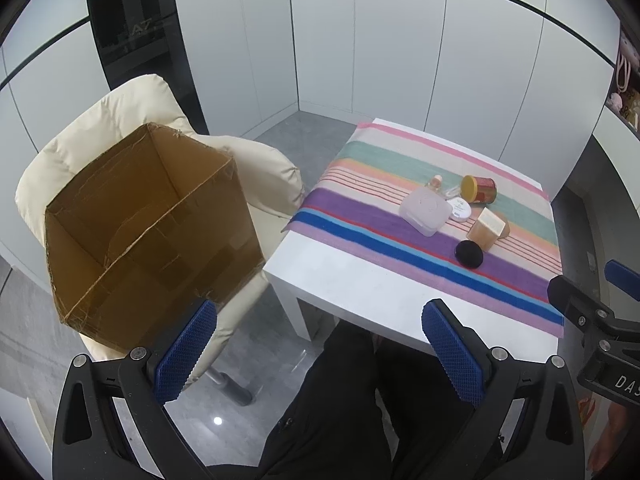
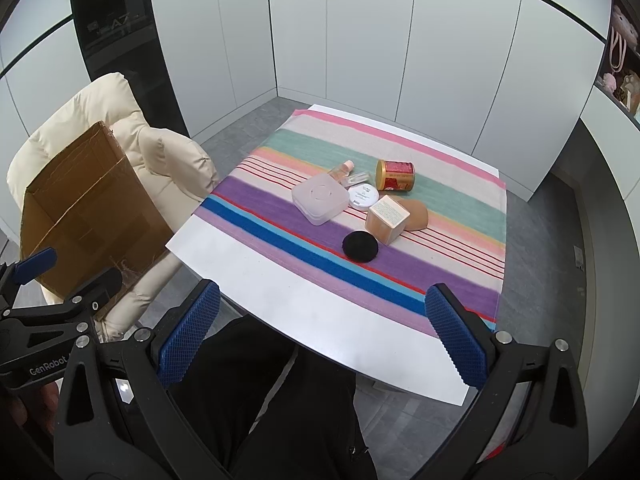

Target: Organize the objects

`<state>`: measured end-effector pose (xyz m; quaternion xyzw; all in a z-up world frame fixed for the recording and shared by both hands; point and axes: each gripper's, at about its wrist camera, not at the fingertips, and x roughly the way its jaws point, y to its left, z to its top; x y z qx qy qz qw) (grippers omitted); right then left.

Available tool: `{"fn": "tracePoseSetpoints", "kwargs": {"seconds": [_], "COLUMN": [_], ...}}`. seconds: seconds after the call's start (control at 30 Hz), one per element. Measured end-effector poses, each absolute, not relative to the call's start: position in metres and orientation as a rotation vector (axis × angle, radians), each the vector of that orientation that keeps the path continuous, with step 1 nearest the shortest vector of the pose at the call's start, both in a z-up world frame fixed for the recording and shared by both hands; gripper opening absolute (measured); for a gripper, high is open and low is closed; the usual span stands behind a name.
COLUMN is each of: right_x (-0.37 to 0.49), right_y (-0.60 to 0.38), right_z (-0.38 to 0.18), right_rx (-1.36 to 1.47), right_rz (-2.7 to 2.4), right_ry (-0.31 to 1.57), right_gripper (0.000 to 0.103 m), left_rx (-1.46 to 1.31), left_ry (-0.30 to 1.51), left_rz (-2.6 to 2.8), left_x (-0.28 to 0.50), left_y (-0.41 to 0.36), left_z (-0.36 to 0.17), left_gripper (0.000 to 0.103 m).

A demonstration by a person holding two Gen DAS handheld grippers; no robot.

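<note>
**Ana:** Left wrist view first: the open brown cardboard box (image 1: 152, 232) sits on the cream padded chair (image 1: 92, 136) to the left, and I see only bare cardboard inside. I judge nothing is sorted yet.

**Ben:** Agreed. Everything sits in one cluster on the striped cloth (image 1: 360, 216) over the white worktop (image 1: 360, 292). Going left to right: a small clear bottle with a peach cap (image 1: 435, 182), a translucent white square plastic case (image 1: 426, 209), a flat round white compact (image 1: 460, 209), a tan cube-shaped carton (image 1: 486, 229) with a flat round black puff (image 1: 469, 254) just in front of it, and a red tin with a gold lid lying on its side (image 1: 479, 189).

**Ana:** And the tools?

**Ben:** The left hand-held gripper (image 1: 320, 356) is spread wide and empty, hanging over the person's dark-trousered lap (image 1: 340, 400). The right hand-held gripper (image 2: 322, 336) is equally released, holding nothing, near the worktop's front edge.

**Ana:** So every item is left to move, presumably into the box.

**Ben:** That's my reading. What differs between views?

**Ana:** Only the left wrist view looks down onto the box's floor; the right wrist view catches just part of the inside. But the right wrist view shows a beige rounded sponge (image 2: 416, 214) behind the carton, and a second small clear bottle (image 2: 359, 178) beside the peach-capped one, both hard to make out from the left.
</note>
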<state>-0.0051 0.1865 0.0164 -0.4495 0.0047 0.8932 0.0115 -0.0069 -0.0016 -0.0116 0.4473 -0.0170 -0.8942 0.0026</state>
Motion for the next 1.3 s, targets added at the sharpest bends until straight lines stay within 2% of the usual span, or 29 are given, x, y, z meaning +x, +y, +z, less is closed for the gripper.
{"fn": "tracePoseSetpoints", "kwargs": {"seconds": [0.53, 1.3], "right_x": [-0.005, 0.008], "right_y": [0.199, 0.264], "right_z": [0.013, 0.005], "right_rx": [-1.379, -1.324], "right_rz": [2.77, 2.689], "right_ry": [0.024, 0.205], "right_gripper": [0.103, 0.103], "left_rx": [1.403, 1.576], "left_ry": [-0.114, -0.149], "left_rz": [-2.842, -3.014], "left_x": [-0.008, -0.024], "left_y": [0.012, 0.073], "left_z": [-0.011, -0.017], "left_gripper": [0.103, 0.102]}}
